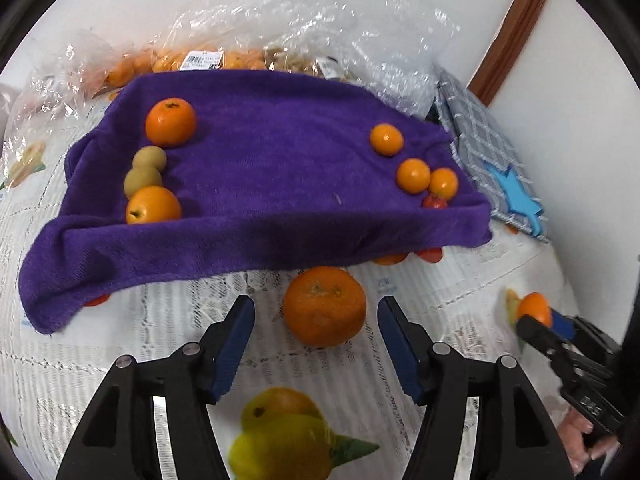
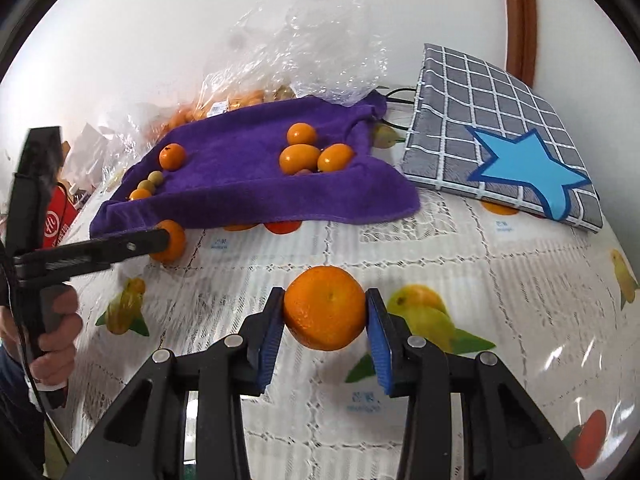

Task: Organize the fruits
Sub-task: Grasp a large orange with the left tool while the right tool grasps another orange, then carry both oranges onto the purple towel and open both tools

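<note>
1. My right gripper [image 2: 326,316] is clamped on a mandarin [image 2: 325,307], centre of the right wrist view, both blue pads pressing its sides, held above the bench [image 2: 460,264].
2. My left gripper [image 1: 316,336] is apart, nothing between the pads touching them; a loose orange [image 1: 325,306] sits on the bench between the open fingers, lower centre of the left wrist view.
3. Purple towel [image 1: 272,184] fills the middle of the frame, draped over something with sagging edges. On it: two oranges and two pale green fruits at left [image 1: 145,168], three small oranges [image 1: 414,176] and a red one at right.
4. More fruit peeks from under the towel's front edge; bagged fruit [image 1: 200,62] sits behind at the upper edge.
5. Risk: the mandarin is gripped near the pad tips, so a quick swing could roll it out.
6. Risk: the towel surface sags, so a dropped mandarin may roll into the small oranges or off the front edge.
7. Risk: the loose orange is round on a slick cloth, so closing off-centre would squirt it away toward the towel.
8. Risk: both grippers work near each other, so they could collide if both head for the towel.
</note>
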Motion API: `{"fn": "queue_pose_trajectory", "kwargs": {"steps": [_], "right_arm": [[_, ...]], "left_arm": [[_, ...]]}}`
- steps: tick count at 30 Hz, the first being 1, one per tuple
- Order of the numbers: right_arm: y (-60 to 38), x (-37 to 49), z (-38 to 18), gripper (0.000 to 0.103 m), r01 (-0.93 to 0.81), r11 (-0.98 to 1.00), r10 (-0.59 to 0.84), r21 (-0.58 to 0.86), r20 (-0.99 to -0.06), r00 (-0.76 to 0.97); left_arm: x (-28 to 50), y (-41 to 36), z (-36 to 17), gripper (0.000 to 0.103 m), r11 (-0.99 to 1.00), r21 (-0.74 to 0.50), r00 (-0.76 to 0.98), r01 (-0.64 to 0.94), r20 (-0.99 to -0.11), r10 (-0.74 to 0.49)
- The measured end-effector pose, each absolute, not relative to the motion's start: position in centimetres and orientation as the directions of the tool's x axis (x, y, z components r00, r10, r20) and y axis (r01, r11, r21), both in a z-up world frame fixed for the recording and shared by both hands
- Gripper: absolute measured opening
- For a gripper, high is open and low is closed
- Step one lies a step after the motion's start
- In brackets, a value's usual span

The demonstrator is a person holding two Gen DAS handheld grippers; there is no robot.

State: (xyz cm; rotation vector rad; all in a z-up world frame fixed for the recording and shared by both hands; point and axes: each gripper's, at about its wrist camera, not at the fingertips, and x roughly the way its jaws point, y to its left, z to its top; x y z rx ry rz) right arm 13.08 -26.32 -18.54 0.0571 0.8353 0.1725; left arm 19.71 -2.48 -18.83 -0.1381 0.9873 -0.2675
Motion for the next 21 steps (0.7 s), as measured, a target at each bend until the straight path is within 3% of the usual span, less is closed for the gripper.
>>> {"fn": "queue_pose_trajectory", "kwargs": {"steps": [2,4,5,14,21], "right_arm": [[-26.5,13.0,-18.5,0.039,-0.13,0.984,0.176,0.12,-0.732,0.658],[-26.5,13.0,-18.5,0.039,-0.129,0.985,0.173,0.117,-0.731,0.66],[-26.6,12.9,-18.5,0.039,-0.129,0.985,0.172,0.116,-0.729,0.662],[-25.4,13.6,-17.5,0.039,-0.127,0.987,0.157,0.096,-0.728,0.667],[-23.2,16.6,-14.3,0.039,-0.145,0.985,0.17,0.095,-0.697,0.697]], "left_arm": [[19.6,-2.9,-18.9,0.056,0.974,-0.19,0.544,0.126,-0.807,-0.228],[19.5,-3.2,-18.9,0.042,0.969,-0.206,0.549,0.138,-0.799,-0.248],[19.5,-3.2,-18.9,0.04,0.966,-0.213,0.544,0.144,-0.799,-0.257],[17.7,-0.6,-14.8,0.04,0.964,-0.211,0.591,0.164,-0.761,-0.268],[18.5,4.6,-10.5,0.04,0.974,-0.211,0.65,0.084,-0.729,-0.214]]}}
